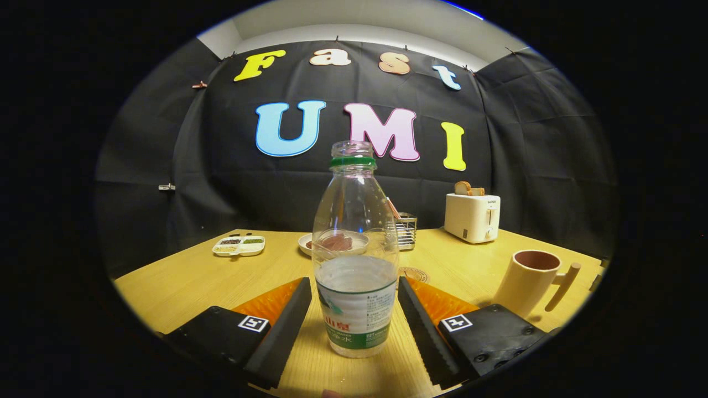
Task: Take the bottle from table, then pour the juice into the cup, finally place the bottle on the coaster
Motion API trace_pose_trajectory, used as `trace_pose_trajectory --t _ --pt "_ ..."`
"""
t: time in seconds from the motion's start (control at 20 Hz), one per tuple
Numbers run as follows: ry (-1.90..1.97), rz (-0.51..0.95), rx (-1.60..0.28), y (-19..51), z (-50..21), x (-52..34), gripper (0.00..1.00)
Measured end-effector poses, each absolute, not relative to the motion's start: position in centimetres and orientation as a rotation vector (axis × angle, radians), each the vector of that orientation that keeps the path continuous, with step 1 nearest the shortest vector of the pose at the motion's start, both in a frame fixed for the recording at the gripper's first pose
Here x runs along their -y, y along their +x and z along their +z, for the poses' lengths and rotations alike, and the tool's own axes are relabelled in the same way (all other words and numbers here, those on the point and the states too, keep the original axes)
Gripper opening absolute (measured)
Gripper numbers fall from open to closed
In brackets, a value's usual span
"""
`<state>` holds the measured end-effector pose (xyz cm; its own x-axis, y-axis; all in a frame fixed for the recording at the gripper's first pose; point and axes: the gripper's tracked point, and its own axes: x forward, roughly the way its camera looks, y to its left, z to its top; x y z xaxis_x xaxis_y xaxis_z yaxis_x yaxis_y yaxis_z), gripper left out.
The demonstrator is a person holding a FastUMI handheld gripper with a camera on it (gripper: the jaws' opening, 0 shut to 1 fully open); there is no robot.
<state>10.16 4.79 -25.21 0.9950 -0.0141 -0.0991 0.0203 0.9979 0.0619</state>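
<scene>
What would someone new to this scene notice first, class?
The clear bottle, uncapped and partly filled, stands upright on the wooden table between the open fingers of the hand-held gripper, which do not touch it. To its right stands a cup with a stick handle; beyond that, a toaster holding bread.

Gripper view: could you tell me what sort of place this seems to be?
Probably a staged kitchen-table booth: a wooden table against black cloth, with a toaster, a cup and a bottle standing between the open gripper's fingers.
</scene>
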Motion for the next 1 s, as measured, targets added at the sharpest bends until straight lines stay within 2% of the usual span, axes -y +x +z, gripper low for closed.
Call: trace_pose_trajectory --t 0.05,0.15,1.0 --pt "0.065 -0.014 -0.098 10.3 -25.3 -5.1 0.97" --pt "0.065 -0.019 -0.103 10.9 -25.2 -4.9 0.77" --pt "0.305 -0.072 -0.187 6.6 -18.9 -3.1 0.76"
